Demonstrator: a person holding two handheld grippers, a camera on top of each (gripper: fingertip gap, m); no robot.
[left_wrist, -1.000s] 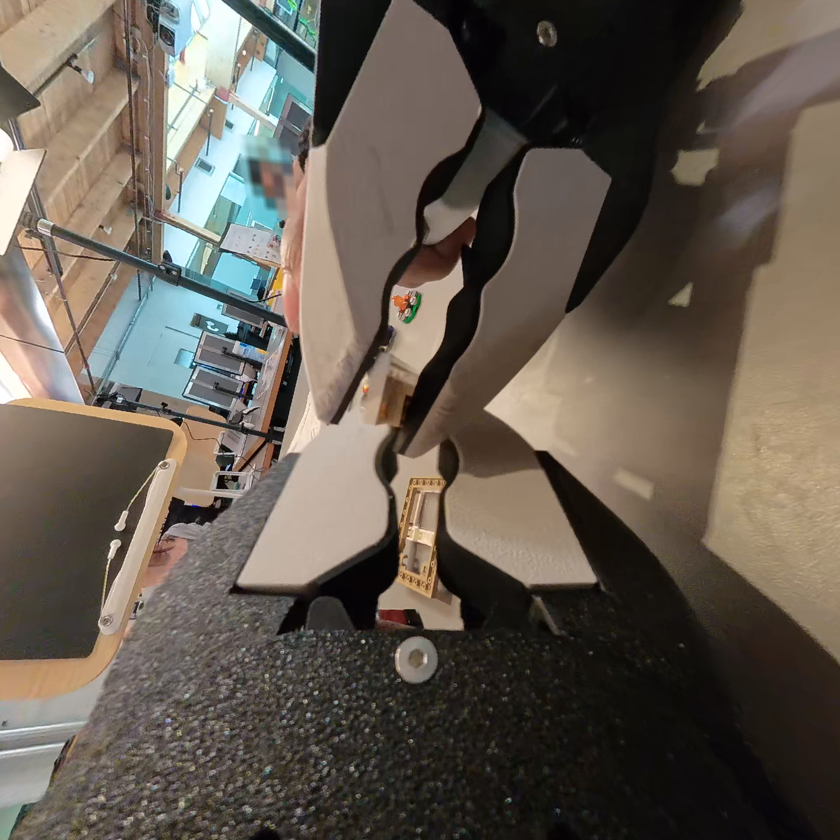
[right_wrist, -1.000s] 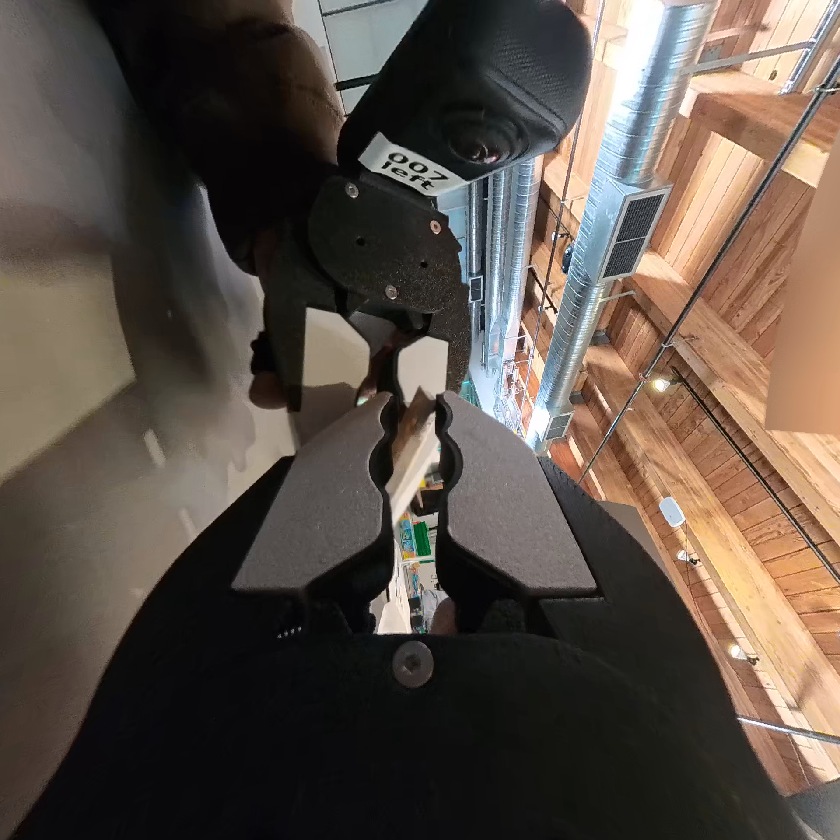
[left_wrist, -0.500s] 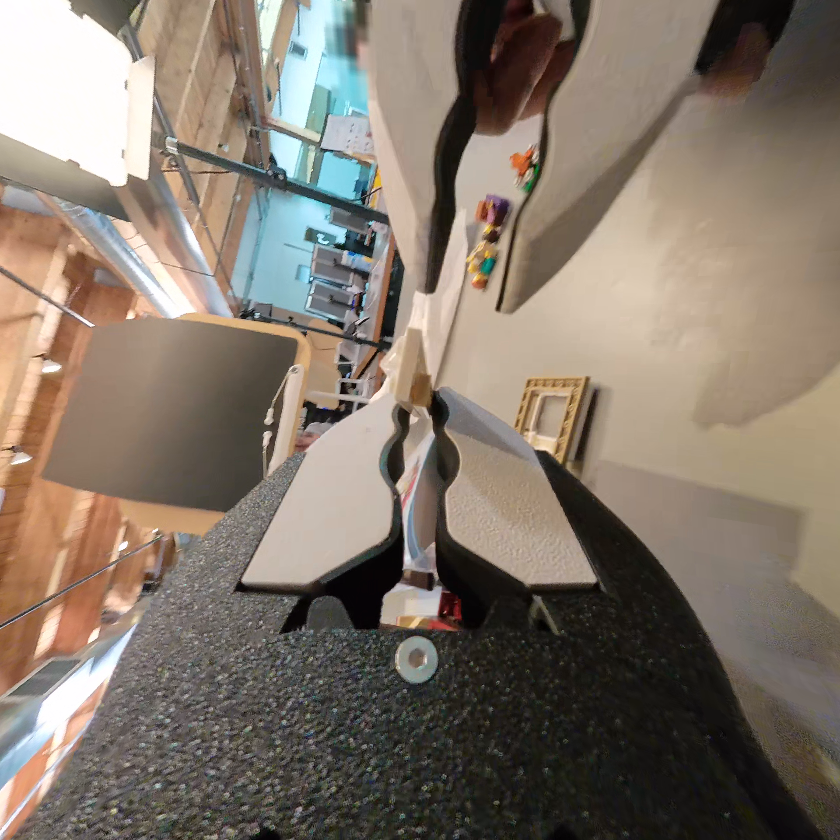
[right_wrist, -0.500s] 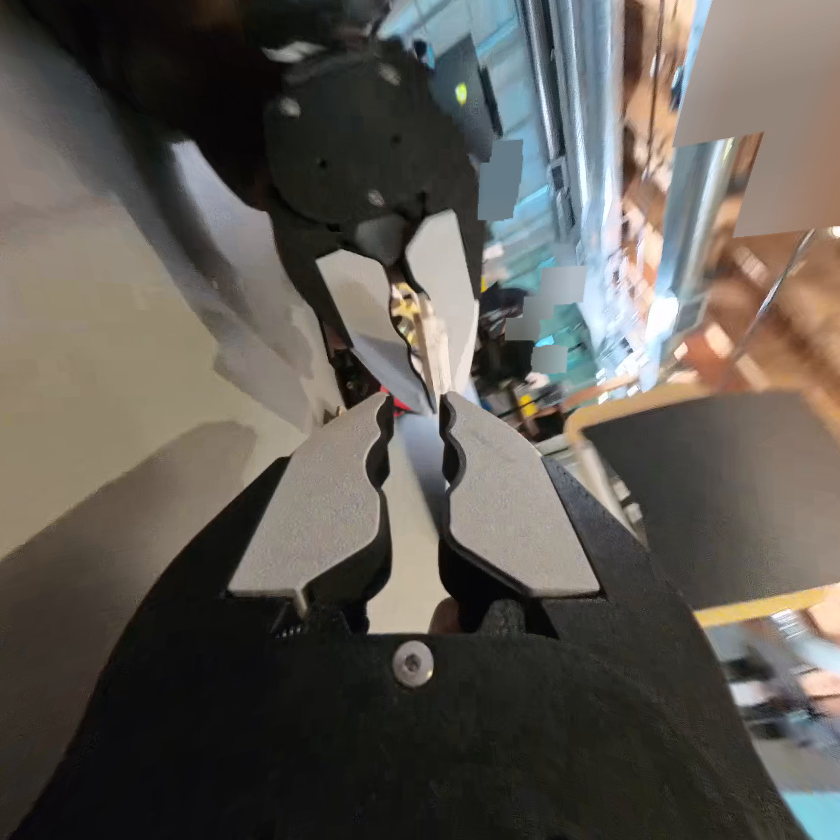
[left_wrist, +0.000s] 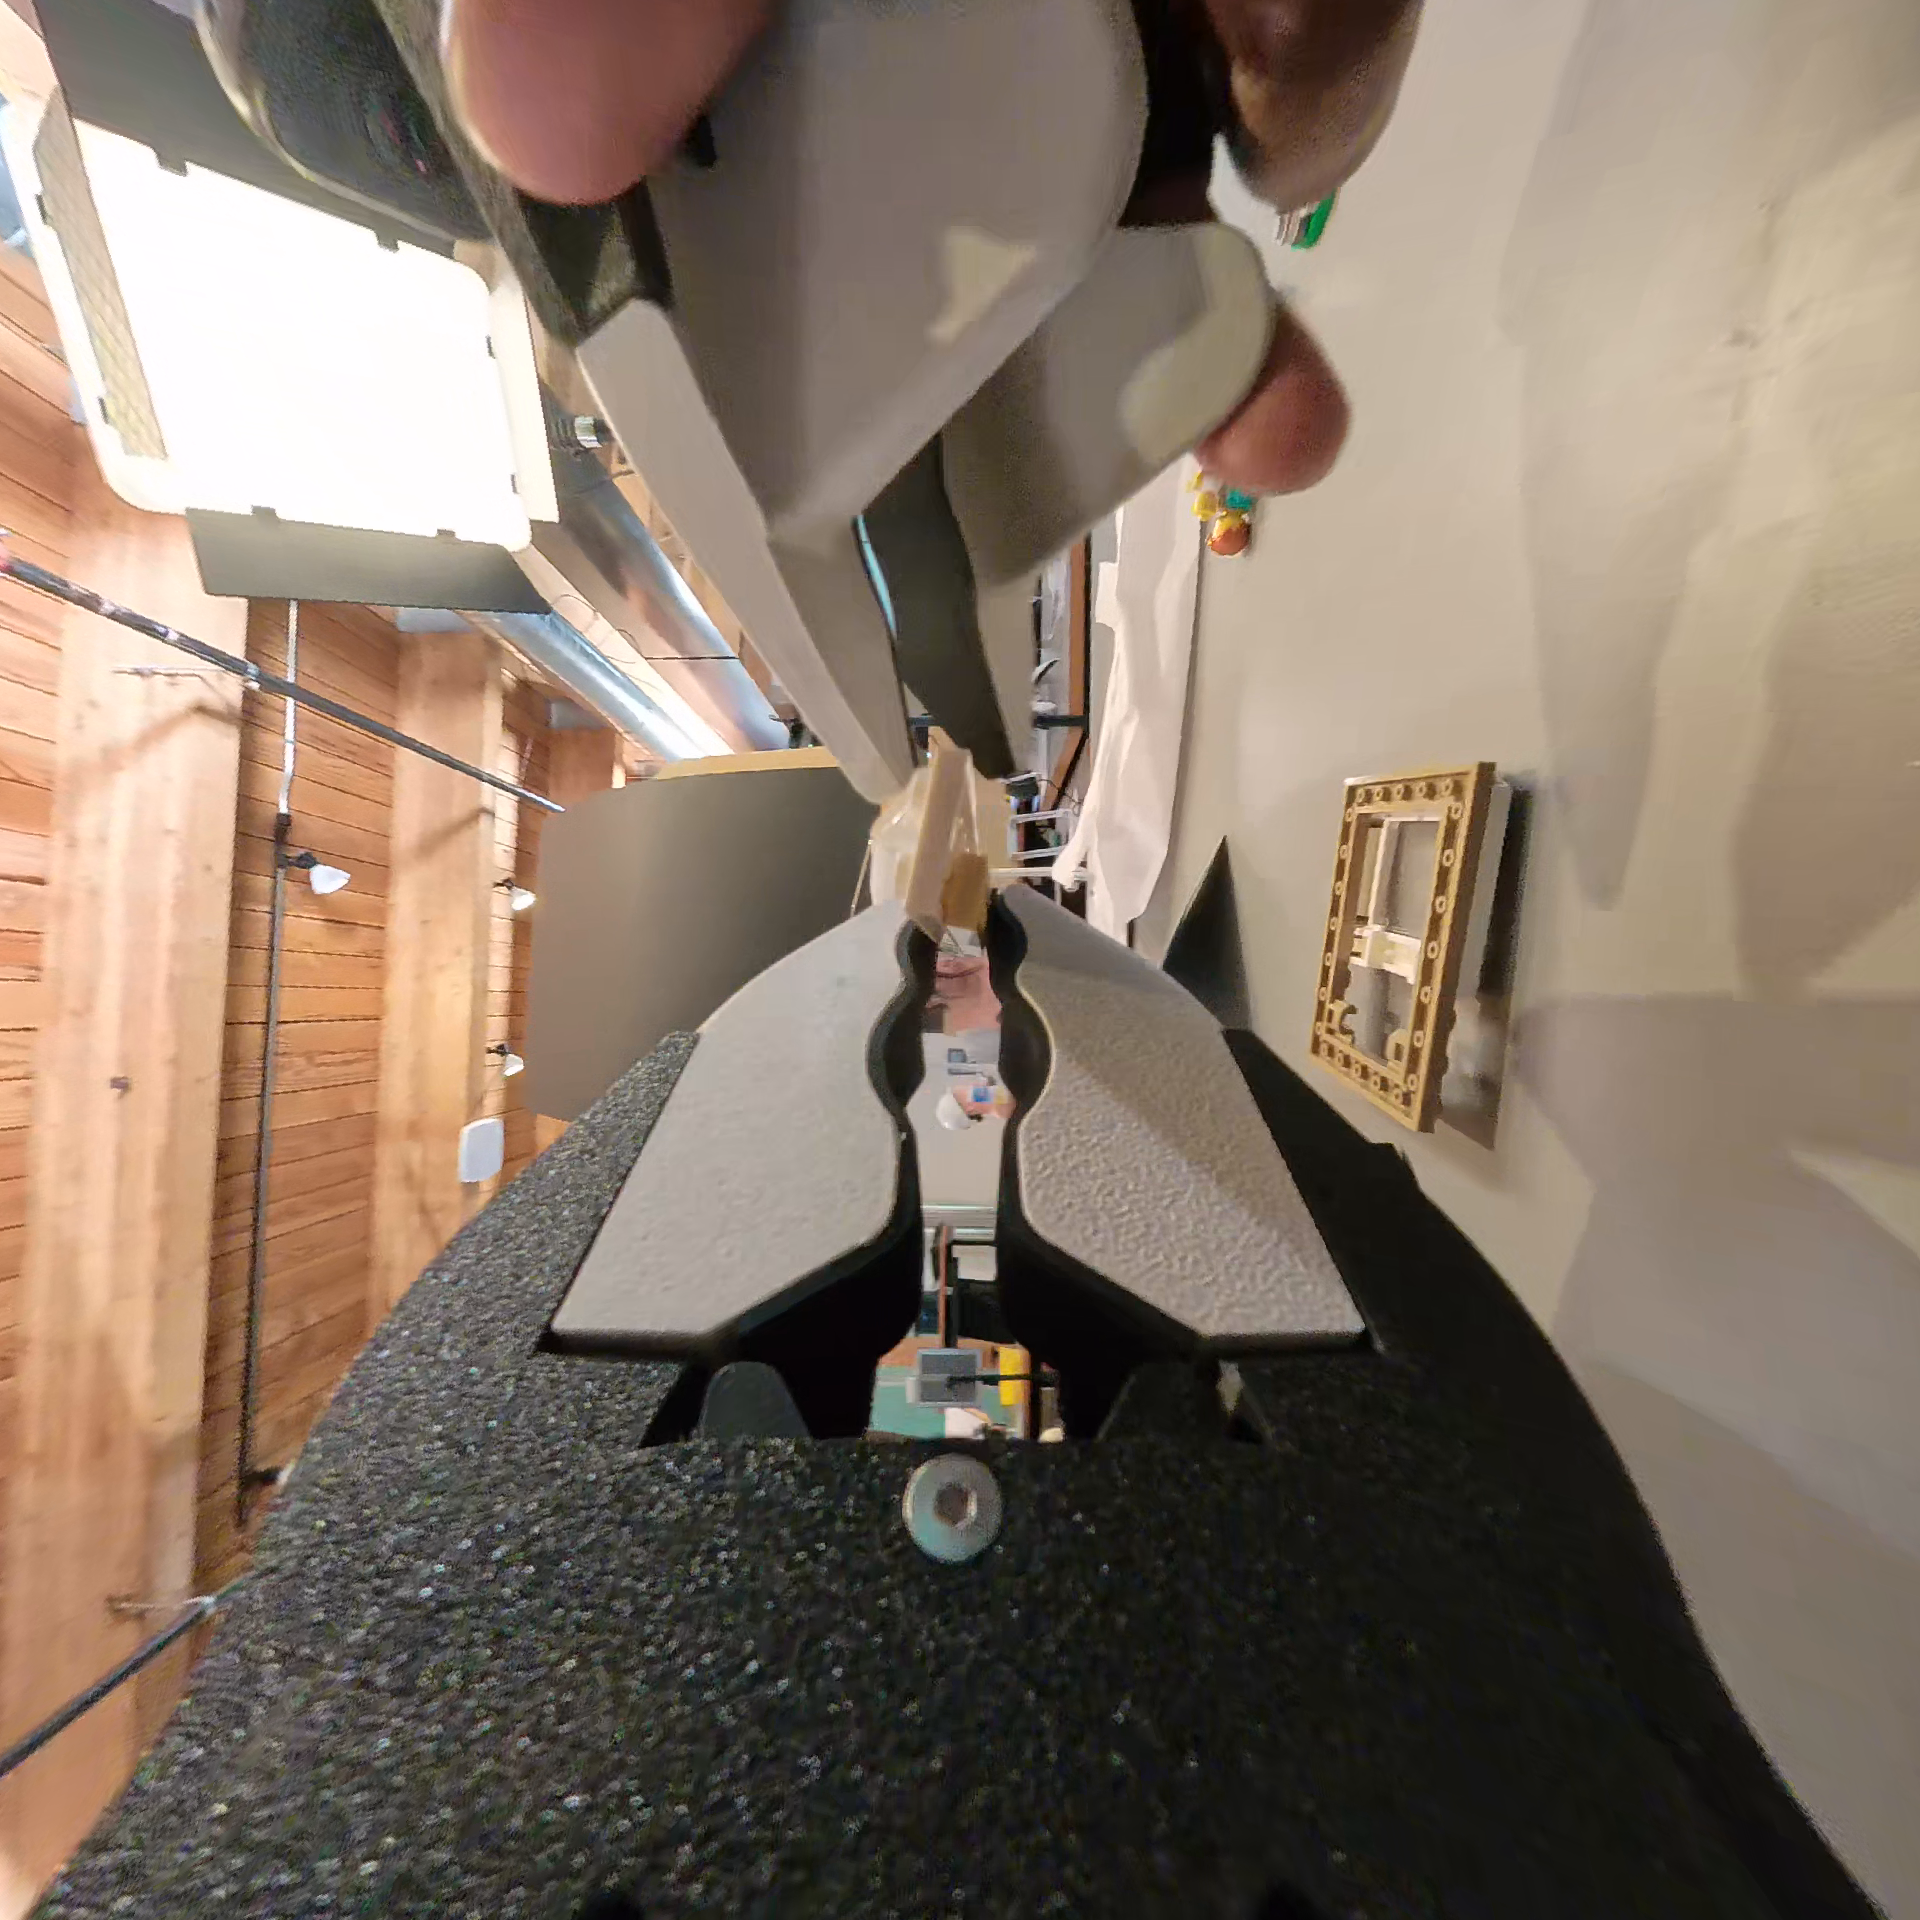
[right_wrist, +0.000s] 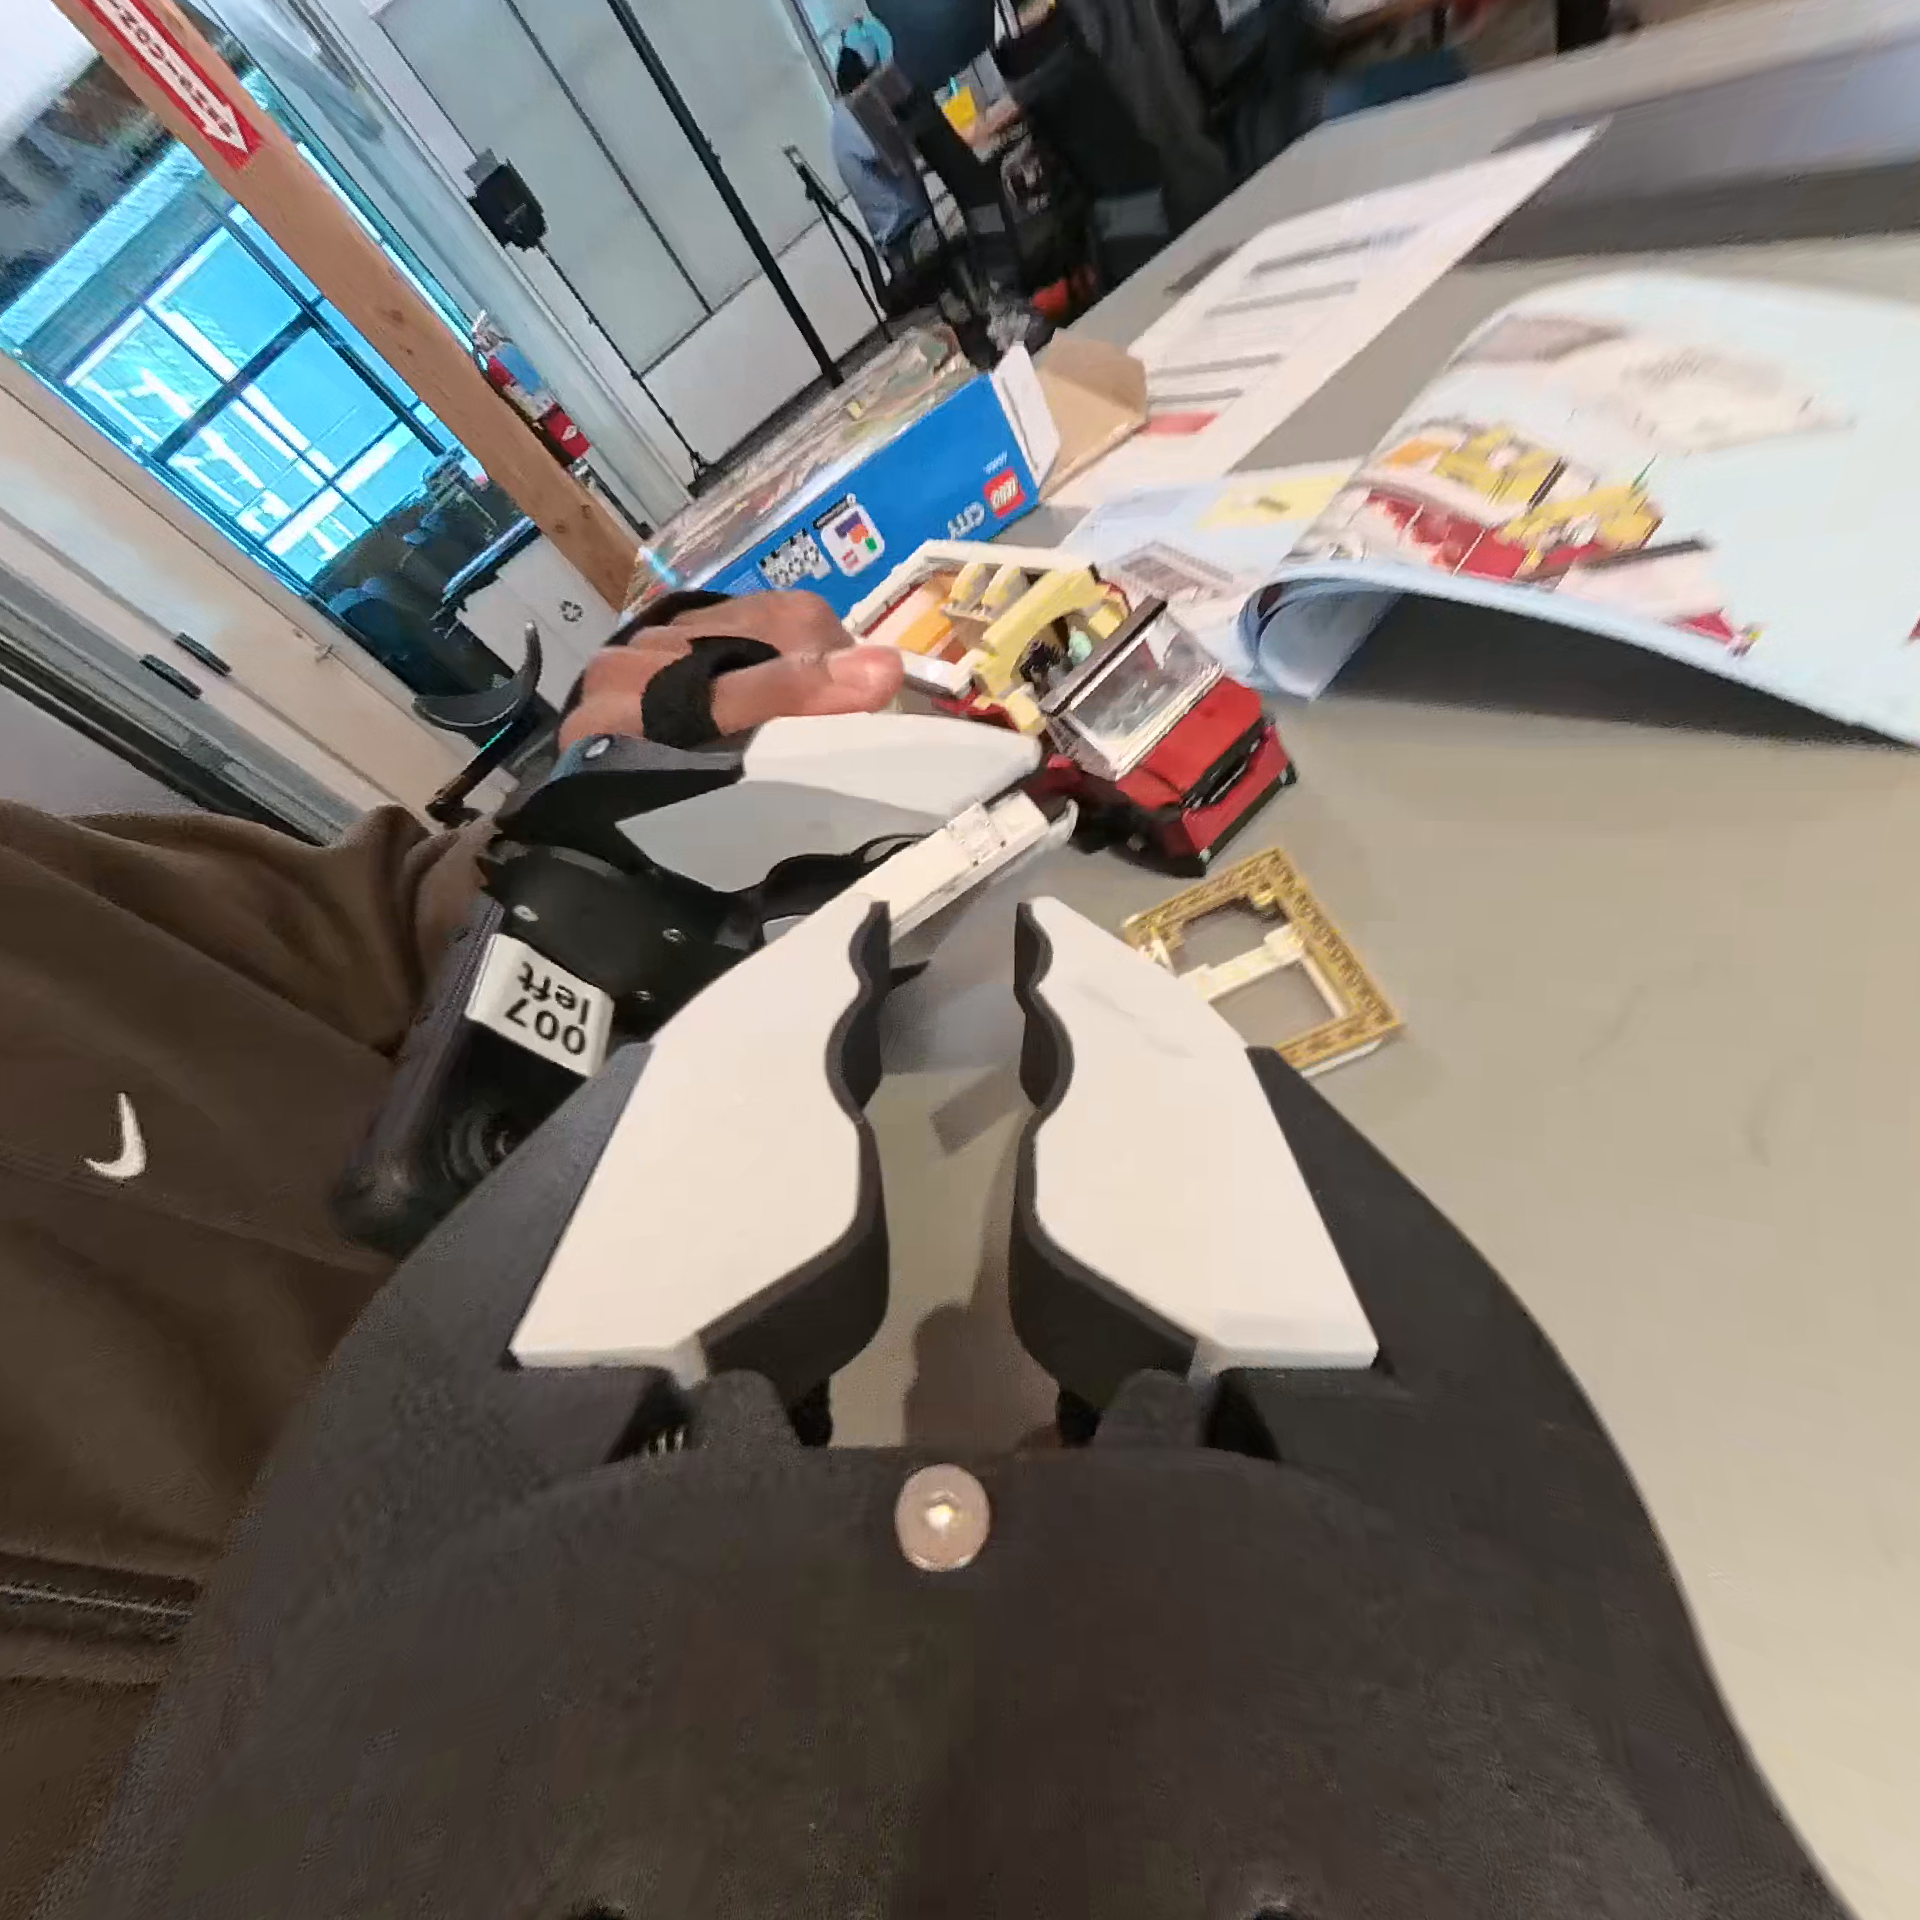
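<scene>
My left gripper (left_wrist: 951, 920) is shut on a small cream and tan brick piece (left_wrist: 940, 847), pinched at its lower end by the fingertips and held in the air. In the right wrist view the left gripper (right_wrist: 1049, 816) shows the same pale piece (right_wrist: 977, 831) clamped at its tips. My right gripper (right_wrist: 948, 920) is open with nothing between its pads, only table behind. In the left wrist view the right gripper (left_wrist: 935, 764) points down, with its tips beside the piece's upper end. A gold brick frame (right_wrist: 1262, 961) lies flat on the grey table (right_wrist: 1558, 1143) and also shows in the left wrist view (left_wrist: 1403, 935).
A red brick vehicle (right_wrist: 1164, 769) stands just beyond the left gripper. An open booklet (right_wrist: 1558, 520), a blue box (right_wrist: 862, 520) and loose sheets lie farther back. Small coloured figures (left_wrist: 1226, 509) sit on the table. A person's hand (right_wrist: 727, 675) and brown sleeve (right_wrist: 208, 1039) are at the left. My two grippers' fingertips are within a few centimetres of each other.
The piece was at my right gripper's tips a second ago. My left gripper closed on it and my right gripper opened, drew away, then came back near it. Both views swung round.
</scene>
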